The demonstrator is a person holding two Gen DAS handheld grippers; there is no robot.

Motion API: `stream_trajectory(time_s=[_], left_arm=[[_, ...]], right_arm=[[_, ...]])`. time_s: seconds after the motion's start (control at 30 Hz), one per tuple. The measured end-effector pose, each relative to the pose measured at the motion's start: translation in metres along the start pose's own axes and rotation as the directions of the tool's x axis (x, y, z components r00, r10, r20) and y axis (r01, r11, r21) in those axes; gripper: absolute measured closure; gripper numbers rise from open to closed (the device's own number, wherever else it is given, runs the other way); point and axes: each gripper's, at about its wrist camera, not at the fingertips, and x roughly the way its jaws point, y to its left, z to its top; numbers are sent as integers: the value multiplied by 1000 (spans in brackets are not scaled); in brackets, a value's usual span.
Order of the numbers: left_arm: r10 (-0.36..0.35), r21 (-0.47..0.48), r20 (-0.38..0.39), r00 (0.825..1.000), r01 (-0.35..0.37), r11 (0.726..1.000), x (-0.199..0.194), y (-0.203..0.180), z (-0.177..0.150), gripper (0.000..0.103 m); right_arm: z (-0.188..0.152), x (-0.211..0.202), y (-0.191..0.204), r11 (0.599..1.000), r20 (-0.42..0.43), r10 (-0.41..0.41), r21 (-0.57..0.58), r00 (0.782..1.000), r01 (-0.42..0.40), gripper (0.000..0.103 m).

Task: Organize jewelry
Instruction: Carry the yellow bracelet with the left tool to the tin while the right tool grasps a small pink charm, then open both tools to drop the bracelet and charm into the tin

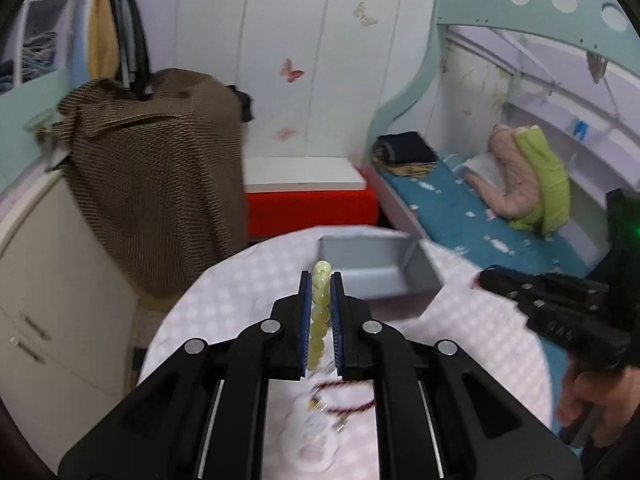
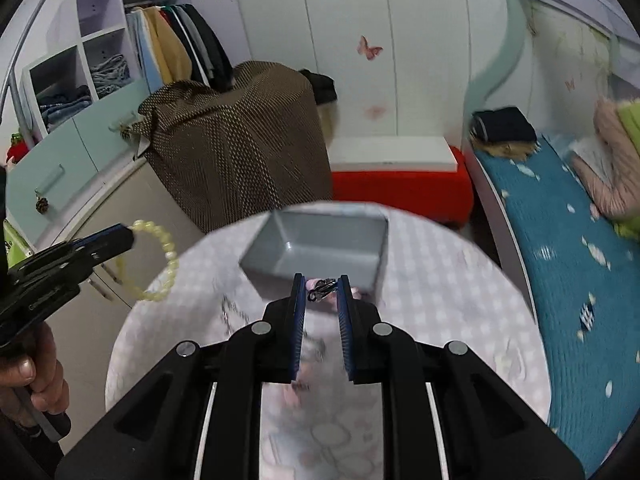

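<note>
My left gripper (image 1: 321, 280) is shut on a pale yellow bead bracelet (image 1: 319, 312), held above the round table; in the right wrist view the bracelet (image 2: 160, 264) hangs as a loop from that gripper (image 2: 128, 236). A grey open box (image 1: 380, 272) stands on the table just beyond and to the right; it also shows in the right wrist view (image 2: 320, 248). My right gripper (image 2: 322, 286) is shut on a small dark hair clip with a pink part (image 2: 322, 290), in front of the box. A red and black cord bracelet (image 1: 344, 400) lies on the table below my left gripper.
The round table has a pale pink checked cloth (image 2: 440, 300). A chain-like item (image 2: 232, 312) lies on it left of my right gripper. Behind stand a brown-covered object (image 2: 240, 140), a red and white bench (image 2: 400, 172) and a bed with a blue sheet (image 2: 560, 260).
</note>
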Motion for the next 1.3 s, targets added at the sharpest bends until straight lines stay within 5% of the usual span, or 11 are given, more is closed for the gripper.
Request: stream_trajectory(time_s=[0.3,0.53,0.77,0.83,0.93,1.0,1.03,1.07,1.1,1.3], left_arm=[[-95,18,-99,991,97,995,76,-22,53,94],[-76,12,-188,979,80,997,131,-27,59,94],[-68,-1,-237,969,70,998,143,-23,51,91],[-50,10,-230,972,54,998,141,-23,50,58],[-29,21,-204,979,34,999,133,-20,48,47],[-18,23,-186,982,23,999,126,-19,49,33],[-3,26,-171,985,8,1000,121,-19,49,20],[21,33,-142,990,-17,999,113,-19,50,15],[36,39,-116,993,-32,999,106,-18,50,11],[116,32,4,993,-116,993,58,-16,42,5]], right_arm=[[45,38,-9,999,-41,35,18,999,-35,89],[53,67,-15,999,-117,35,32,992,-31,88],[46,89,-18,999,-184,7,33,983,-1,87],[43,92,-19,999,-196,4,37,981,3,85],[40,94,-22,999,-198,0,52,980,10,77],[40,92,-24,998,-192,2,65,981,10,64],[40,91,-25,998,-188,3,70,982,10,40],[40,89,-24,997,-176,-4,73,984,17,17],[40,83,-25,997,-152,-21,72,988,32,10],[37,59,-26,989,-79,-104,100,991,112,8]])
